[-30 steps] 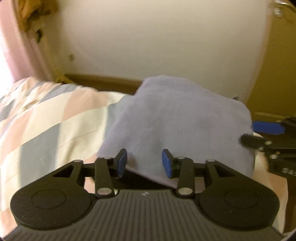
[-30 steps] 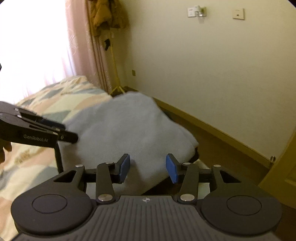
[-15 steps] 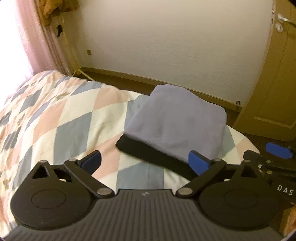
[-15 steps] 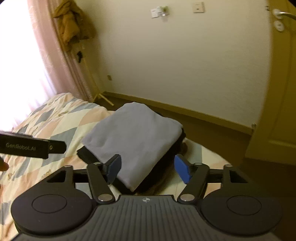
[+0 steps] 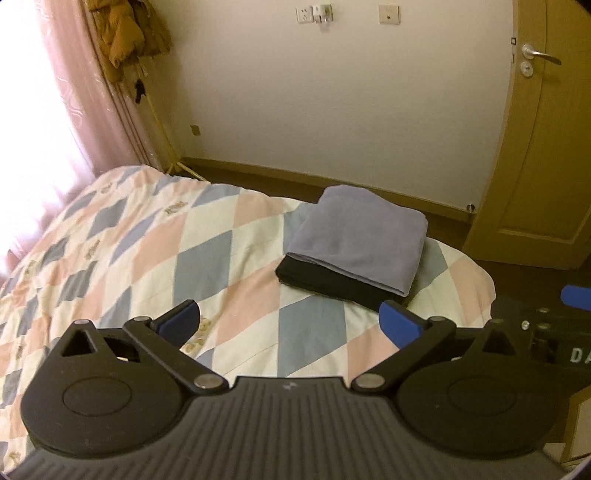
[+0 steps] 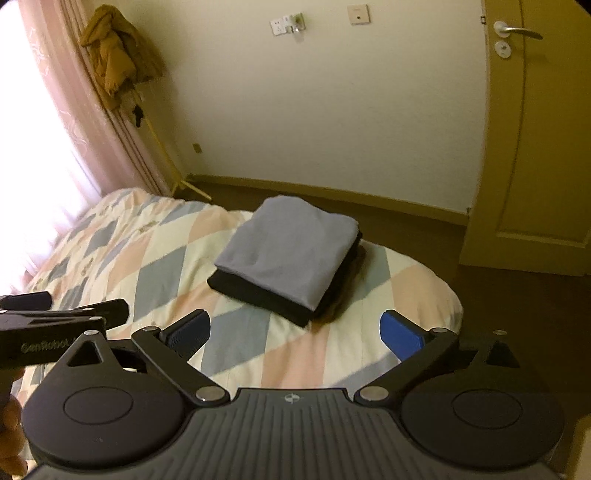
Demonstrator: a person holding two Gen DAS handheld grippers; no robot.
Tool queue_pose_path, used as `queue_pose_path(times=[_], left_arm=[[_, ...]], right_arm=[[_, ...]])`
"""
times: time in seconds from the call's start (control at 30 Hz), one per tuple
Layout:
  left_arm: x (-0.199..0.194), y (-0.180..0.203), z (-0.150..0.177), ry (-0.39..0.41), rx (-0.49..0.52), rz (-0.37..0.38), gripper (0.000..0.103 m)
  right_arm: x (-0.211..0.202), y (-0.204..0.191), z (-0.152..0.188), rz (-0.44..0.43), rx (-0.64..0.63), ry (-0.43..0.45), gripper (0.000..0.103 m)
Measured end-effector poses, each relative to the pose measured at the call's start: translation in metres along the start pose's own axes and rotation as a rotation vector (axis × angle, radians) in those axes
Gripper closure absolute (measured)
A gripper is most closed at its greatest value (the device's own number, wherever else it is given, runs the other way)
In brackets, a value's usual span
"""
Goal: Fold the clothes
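A folded grey-blue garment lies on top of a folded black garment near the far right corner of the bed; the stack also shows in the right wrist view. My left gripper is open and empty, held above the quilt short of the stack. My right gripper is open and empty, also short of the stack. The left gripper shows from the side at the left of the right wrist view.
The bed has a quilt of pink, blue and cream diamonds. A pink curtain and a brown coat on a stand are at the far left. A wooden door is at the right, dark floor beyond the bed.
Both grippers have opened wide and pulled back and up from the stack. The grey-blue garment, close between the fingers a second ago, now lies apart on the black one.
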State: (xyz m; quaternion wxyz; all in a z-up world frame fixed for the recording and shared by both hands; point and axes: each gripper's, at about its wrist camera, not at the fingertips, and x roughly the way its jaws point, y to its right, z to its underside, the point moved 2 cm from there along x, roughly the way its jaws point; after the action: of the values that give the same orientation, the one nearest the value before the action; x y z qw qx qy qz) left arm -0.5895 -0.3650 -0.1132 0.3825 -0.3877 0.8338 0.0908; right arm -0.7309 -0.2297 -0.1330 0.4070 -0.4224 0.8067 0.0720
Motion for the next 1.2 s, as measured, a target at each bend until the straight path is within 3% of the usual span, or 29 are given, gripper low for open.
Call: queue_pose_path(times=[0.2, 0.33, 0.57, 1.2], left_arm=[[-0.022, -0.024, 0.015, -0.066, -0.128, 0.076, 0.001], [-0.036, -0.026, 0.03, -0.063, -0.103, 0.039, 0.001], [-0.036, -0.033, 0.049, -0.113, -0.109, -0.006, 0.001], [0.039, -0.03, 0.005, -0.228, -0.128, -0.021, 0.001]], right_arm=[[-0.025, -0.024, 0.011, 0.085, -0.036, -0.038, 0.001], [-0.032, -0.031, 0.02, 0.071, -0.014, -0.058, 0.0], [-0.035, -0.035, 0.021, 0.139, 0.045, -0.066, 0.0], [0.027, -0.028, -0.015, 0.146, 0.039, -0.161, 0.0]])
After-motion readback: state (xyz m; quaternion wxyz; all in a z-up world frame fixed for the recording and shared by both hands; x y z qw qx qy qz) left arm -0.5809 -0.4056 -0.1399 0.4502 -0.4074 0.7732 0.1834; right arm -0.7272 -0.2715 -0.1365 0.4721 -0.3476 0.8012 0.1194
